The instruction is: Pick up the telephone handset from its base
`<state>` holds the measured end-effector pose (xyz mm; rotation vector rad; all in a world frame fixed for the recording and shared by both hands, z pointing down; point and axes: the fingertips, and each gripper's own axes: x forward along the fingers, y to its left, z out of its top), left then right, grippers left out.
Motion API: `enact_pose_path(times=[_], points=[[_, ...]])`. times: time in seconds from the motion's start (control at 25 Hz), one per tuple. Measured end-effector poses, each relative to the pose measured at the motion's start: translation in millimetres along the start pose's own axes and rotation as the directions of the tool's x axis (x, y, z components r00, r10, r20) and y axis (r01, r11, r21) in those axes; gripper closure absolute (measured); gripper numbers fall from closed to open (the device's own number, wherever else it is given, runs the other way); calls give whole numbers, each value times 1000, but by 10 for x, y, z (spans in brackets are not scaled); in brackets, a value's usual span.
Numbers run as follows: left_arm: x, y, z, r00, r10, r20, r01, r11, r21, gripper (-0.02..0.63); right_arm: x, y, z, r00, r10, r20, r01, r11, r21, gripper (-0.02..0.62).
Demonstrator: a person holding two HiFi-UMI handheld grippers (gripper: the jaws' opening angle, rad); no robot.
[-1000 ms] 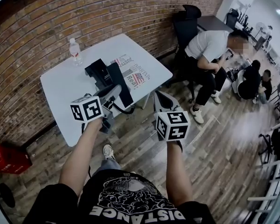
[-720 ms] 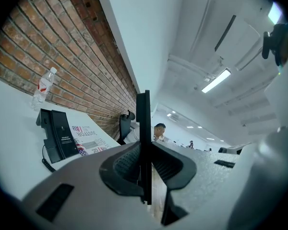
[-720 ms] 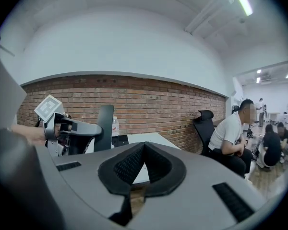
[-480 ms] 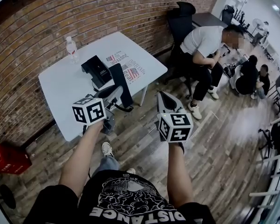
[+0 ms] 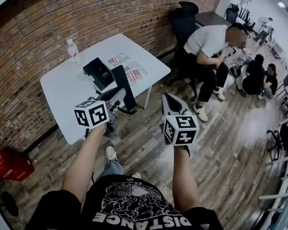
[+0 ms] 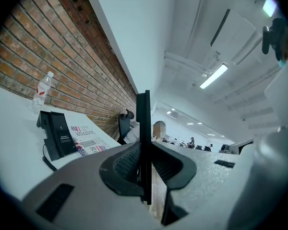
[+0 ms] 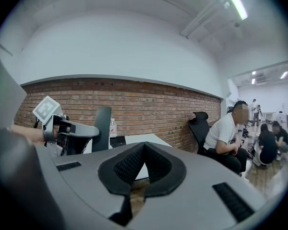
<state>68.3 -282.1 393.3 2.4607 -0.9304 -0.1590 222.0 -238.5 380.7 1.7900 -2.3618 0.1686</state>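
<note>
The black telephone base (image 5: 98,73) stands on the white table (image 5: 62,95), and in the left gripper view the base (image 6: 55,138) is at the left. My left gripper (image 5: 119,96) is shut on the black handset (image 5: 125,86), which it holds upright off the base, over the table's near edge. Its curly cord (image 5: 130,112) hangs below. In the left gripper view the handset (image 6: 143,143) is a thin black edge between the pads. My right gripper (image 5: 167,98) is shut and empty over the floor, right of the table; its own view shows the handset (image 7: 102,127) at the left.
A water bottle (image 5: 73,51) and a newspaper (image 5: 130,70) lie on the table by the brick wall (image 5: 86,18). A black office chair (image 5: 185,23) and a seated person (image 5: 209,51) are at the right, with others further back. A red crate (image 5: 9,164) sits on the floor at the left.
Both grippers have drifted slightly away from the table, the left one still holding the handset. The jaws look the same throughout.
</note>
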Motion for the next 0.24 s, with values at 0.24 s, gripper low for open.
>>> enact_pose_path(times=[0.24], points=[[-17, -21, -7, 1000, 1, -2, -1, 1000, -5, 534, -43, 4, 6, 1000, -2, -3, 2, 1000, -4, 597]])
